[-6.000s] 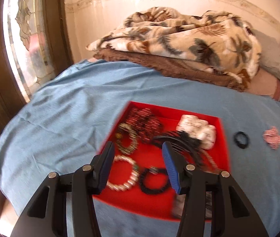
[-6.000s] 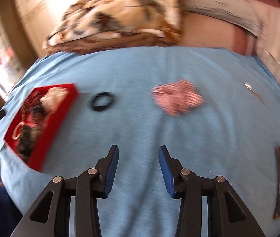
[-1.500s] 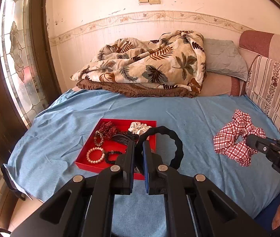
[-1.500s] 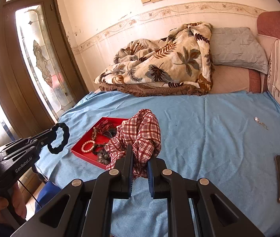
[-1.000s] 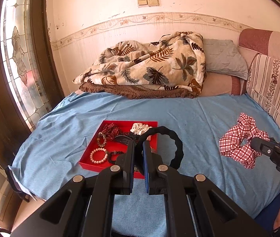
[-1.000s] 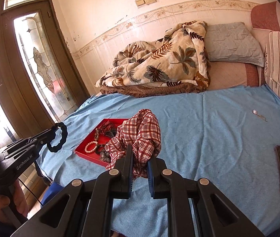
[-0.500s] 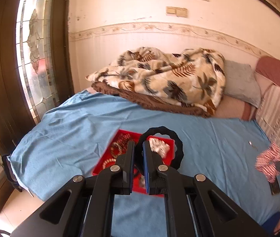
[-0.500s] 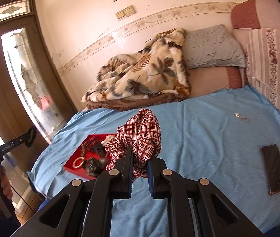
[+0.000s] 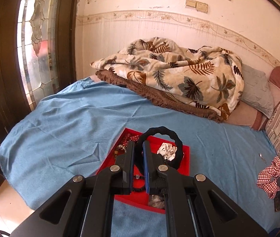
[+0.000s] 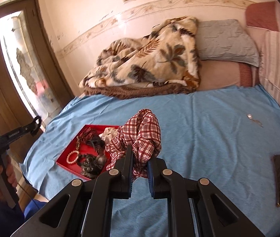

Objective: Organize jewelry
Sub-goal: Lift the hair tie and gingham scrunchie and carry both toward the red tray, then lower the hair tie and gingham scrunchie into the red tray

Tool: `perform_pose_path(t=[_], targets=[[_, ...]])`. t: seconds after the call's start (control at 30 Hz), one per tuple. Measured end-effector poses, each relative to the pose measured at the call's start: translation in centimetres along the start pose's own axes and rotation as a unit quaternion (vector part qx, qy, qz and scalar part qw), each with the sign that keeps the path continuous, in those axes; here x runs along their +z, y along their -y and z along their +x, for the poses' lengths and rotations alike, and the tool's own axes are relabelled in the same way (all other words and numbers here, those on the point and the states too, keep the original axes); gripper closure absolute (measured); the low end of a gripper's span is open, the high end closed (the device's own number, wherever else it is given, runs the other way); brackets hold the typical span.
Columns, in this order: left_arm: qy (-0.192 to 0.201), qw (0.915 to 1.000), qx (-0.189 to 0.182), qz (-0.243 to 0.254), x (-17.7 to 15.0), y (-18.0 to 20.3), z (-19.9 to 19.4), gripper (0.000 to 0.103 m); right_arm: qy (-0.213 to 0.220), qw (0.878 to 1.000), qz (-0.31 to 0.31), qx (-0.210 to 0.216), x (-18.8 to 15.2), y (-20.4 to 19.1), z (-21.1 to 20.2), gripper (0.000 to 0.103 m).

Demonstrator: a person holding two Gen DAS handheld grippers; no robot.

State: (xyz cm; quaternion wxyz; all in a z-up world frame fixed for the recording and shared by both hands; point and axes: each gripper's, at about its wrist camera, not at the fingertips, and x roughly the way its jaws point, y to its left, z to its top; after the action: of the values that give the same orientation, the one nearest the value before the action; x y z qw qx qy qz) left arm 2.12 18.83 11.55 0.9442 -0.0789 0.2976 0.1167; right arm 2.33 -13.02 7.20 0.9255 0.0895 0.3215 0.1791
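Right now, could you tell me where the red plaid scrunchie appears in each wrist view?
Left wrist view: the red plaid scrunchie is at the far right edge, held by the right gripper.
Right wrist view: centre, clamped in the right gripper.
Shared landmark: the red tray on the blue sheet.

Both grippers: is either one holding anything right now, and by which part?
The left gripper pinches the black hair tie at its near-left edge, loop standing up. The right gripper clamps the red plaid scrunchie by its lower bunched folds.
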Motion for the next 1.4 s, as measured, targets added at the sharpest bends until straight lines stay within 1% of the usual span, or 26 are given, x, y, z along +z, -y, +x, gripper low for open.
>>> perform_pose_path(t=[0.2,0.4,0.53,0.7,0.83,1.0,1.13,1.4], targets=[[-0.022,0.9997,-0.011,0.009,0.1,0.0,4.3,0.095,-0.017,0.999,-0.028,0.012,0.7,-3.1,2.9,0.089],[-0.04,0.999,-0.008,0.016,0.0,-1.0,7.9,0.095,-0.041,0.997,-0.058,0.025,0.9,-6.3,6.6,0.089],[-0.053,0.9985,-0.013,-0.001,-0.5,-2.4,9.8,0.095,-0.053,0.996,-0.068,0.033,1.0,-7.9,8.8,0.089],[-0.085,0.9958,-0.023,-0.023,-1.7,-4.0,12.4,0.095,-0.068,0.994,-0.075,0.043,1.2,-9.3,11.6,0.089],[-0.097,0.9949,-0.016,-0.025,-2.4,-4.3,13.4,0.095,-0.085,0.992,-0.077,0.048,1.2,-10.0,13.9,0.089],[-0.103,0.9945,-0.011,-0.017,-2.8,-3.8,14.1,0.095,-0.101,0.99,-0.082,0.053,1.3,-10.7,16.2,0.089],[-0.108,0.9941,-0.01,-0.006,-3.0,-2.9,14.8,0.095,-0.108,0.989,-0.088,0.051,1.4,-11.1,17.3,0.089],[-0.122,0.9924,-0.012,0.01,-3.5,-1.7,15.8,0.095,-0.118,0.989,-0.082,0.041,1.9,-10.5,19.1,0.089]])
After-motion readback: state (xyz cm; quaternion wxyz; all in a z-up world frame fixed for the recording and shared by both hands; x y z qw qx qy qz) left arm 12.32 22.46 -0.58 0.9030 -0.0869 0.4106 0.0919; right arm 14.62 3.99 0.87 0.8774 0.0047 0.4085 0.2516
